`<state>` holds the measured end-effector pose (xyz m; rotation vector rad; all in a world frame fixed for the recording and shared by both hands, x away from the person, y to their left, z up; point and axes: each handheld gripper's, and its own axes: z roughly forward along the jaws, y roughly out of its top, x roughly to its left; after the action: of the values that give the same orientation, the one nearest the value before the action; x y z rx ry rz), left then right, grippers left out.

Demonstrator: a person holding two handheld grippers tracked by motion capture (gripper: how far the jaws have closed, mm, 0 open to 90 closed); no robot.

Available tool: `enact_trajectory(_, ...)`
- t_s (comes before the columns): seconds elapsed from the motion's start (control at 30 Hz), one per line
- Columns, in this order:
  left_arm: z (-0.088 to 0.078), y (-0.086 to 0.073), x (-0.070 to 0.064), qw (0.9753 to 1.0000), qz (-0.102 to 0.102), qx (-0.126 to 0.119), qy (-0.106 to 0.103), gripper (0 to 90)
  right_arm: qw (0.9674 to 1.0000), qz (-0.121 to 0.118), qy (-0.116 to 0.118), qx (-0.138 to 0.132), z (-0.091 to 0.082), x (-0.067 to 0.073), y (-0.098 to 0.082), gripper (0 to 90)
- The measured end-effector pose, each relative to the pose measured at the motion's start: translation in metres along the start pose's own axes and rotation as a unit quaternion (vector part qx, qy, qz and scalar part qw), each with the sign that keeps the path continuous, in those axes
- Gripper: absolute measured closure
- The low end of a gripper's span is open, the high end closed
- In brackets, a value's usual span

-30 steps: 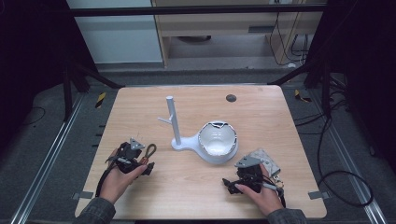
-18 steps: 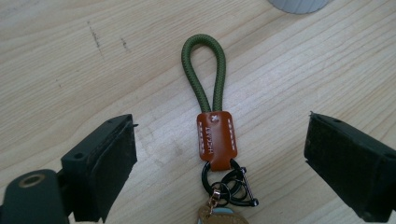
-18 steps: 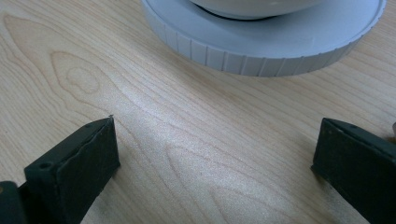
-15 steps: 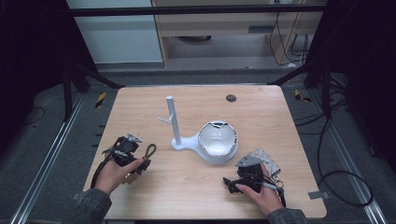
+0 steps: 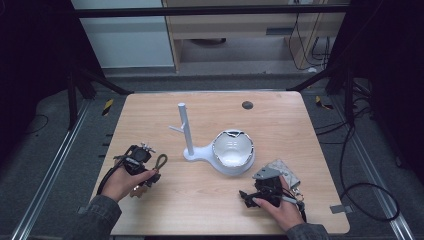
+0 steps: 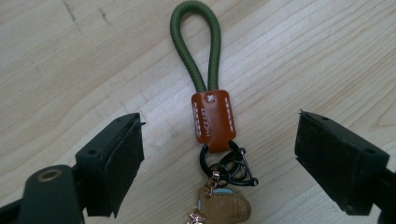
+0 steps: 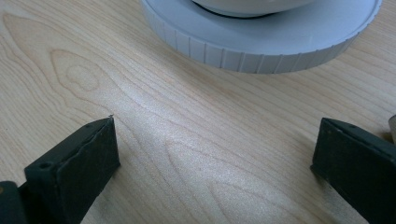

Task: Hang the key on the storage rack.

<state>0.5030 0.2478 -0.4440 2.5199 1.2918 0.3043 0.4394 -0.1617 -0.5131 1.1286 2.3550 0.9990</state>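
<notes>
Between the left gripper's (image 6: 219,154) closing, non-touching jaws, keychain (image 6: 212,116) lies lengthwise: green loop toward frame top, orange tab, black rings; right gripper (image 7: 215,154) open, empty.

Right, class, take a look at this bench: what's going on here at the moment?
A person sits at a wooden table with a two-jaw gripper in each hand. The left gripper is lined up over a keychain with a green cord loop, a brown leather tab and metal rings; the keychain lies flat between the jaws, which have just been closing but do not touch it yet. The right gripper rests open near the round base of a white stand that carries a white bowl.
</notes>
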Motion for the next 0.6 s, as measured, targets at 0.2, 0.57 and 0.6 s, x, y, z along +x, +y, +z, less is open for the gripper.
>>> enact_trajectory(0.2, 0.0017, 0.0026, 0.0011, 1.0000, -0.002, 0.002, -0.004, 20.1, 1.0000, -0.002, 0.000, -0.001, -0.0004, -0.0004, -0.0006, 0.4)
enact_trajectory(0.57, 0.0049, 0.0059, 0.0023, 0.9998, 0.000, 0.016, -0.009, 32.7, 1.0000, 0.000, 0.001, 0.000, -0.0008, -0.0002, -0.0009, 0.4)
enact_trajectory(0.6, 0.0064, 0.0066, 0.0018, 0.9997, 0.001, 0.022, -0.010, 34.6, 1.0000, 0.001, 0.001, 0.000, -0.0009, 0.0000, -0.0008, 0.4)
